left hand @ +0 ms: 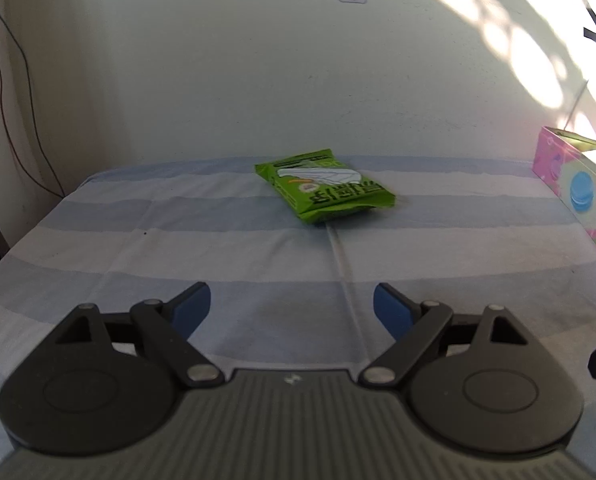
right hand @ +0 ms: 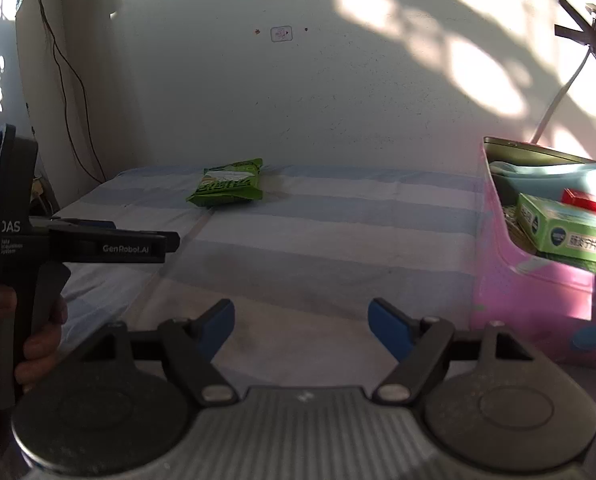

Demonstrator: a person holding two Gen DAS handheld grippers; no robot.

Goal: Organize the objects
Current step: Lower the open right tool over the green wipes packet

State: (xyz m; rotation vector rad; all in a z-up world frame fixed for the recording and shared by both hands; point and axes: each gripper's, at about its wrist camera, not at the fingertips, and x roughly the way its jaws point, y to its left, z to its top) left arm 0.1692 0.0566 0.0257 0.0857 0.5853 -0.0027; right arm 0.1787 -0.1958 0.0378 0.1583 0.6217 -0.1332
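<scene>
green packet (left hand: 325, 187) near cloth's far edge, bare cloth before it; both jaws wide, empty.

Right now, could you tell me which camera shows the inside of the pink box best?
The right wrist view: the pink box stands open, with a green carton inside. The left wrist view catches only its outer side at the frame's edge.
</scene>
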